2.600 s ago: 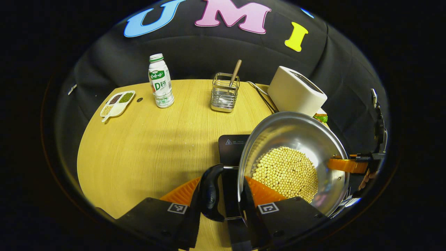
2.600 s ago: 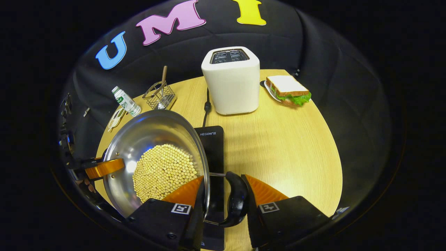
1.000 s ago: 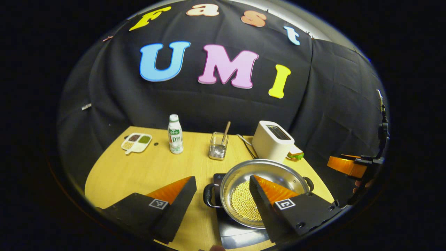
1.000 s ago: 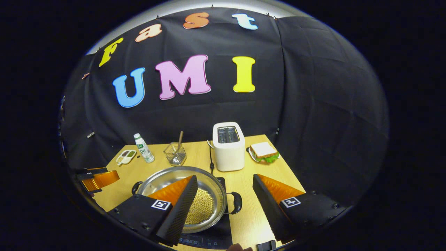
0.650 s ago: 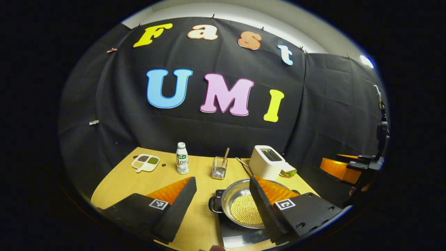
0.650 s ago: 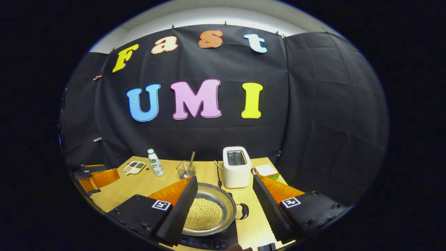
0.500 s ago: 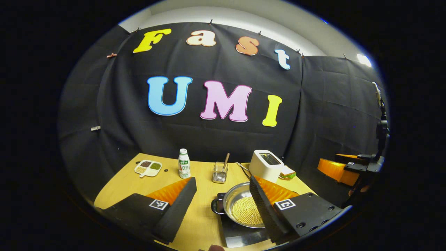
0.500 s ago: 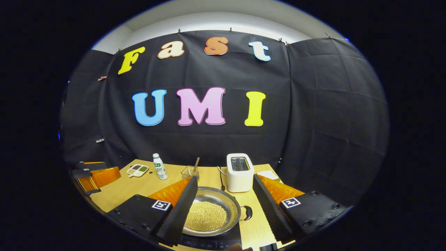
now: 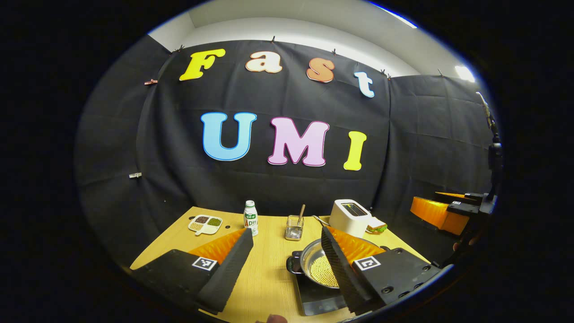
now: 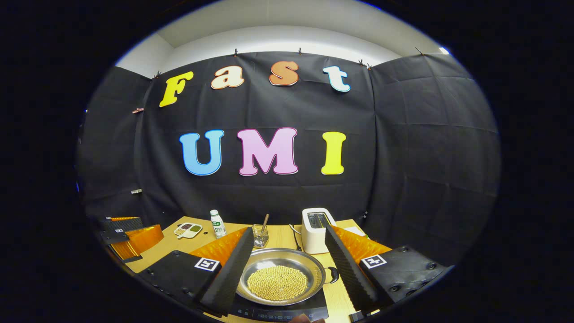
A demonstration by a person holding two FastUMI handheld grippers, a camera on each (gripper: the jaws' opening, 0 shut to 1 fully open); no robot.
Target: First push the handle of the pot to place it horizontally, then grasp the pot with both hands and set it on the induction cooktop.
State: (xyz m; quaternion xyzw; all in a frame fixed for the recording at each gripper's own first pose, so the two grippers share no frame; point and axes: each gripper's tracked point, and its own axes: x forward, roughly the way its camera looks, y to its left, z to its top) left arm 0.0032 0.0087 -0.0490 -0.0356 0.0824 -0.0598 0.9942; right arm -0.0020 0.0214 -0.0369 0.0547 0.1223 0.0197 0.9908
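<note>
Since 2.6 s ago both grippers have let go of the pot handles and pulled back and up; the pot, then held tilted above the cooktop, now sits level on it.

Left gripper (image 9: 287, 244): fingers spread wide, holding nothing, touching nothing. Right gripper (image 10: 289, 242): fingers also spread wide, empty, well clear of the pot.

Pot (image 10: 281, 274): one, steel, shallow, resting on the black induction cooktop (image 10: 280, 309) near the front edge of the tabletop (image 9: 269, 278). Two black side handles; the handle-to-handle axis runs left to right, parallel to the front edge. Right handle (image 10: 332, 274) shows in the right gripper view, left handle (image 9: 293, 264) in the left gripper view. A layer of soybeans (image 10: 277, 282) covers the bottom.

Along the back edge: one divided dish of beans (image 9: 205, 224), one milk bottle (image 9: 251, 217), one wire utensil holder (image 9: 294, 227) with one wooden-handled utensil standing in it, one white toaster (image 9: 350, 216), one sandwich (image 9: 376, 227) at the back right corner.
</note>
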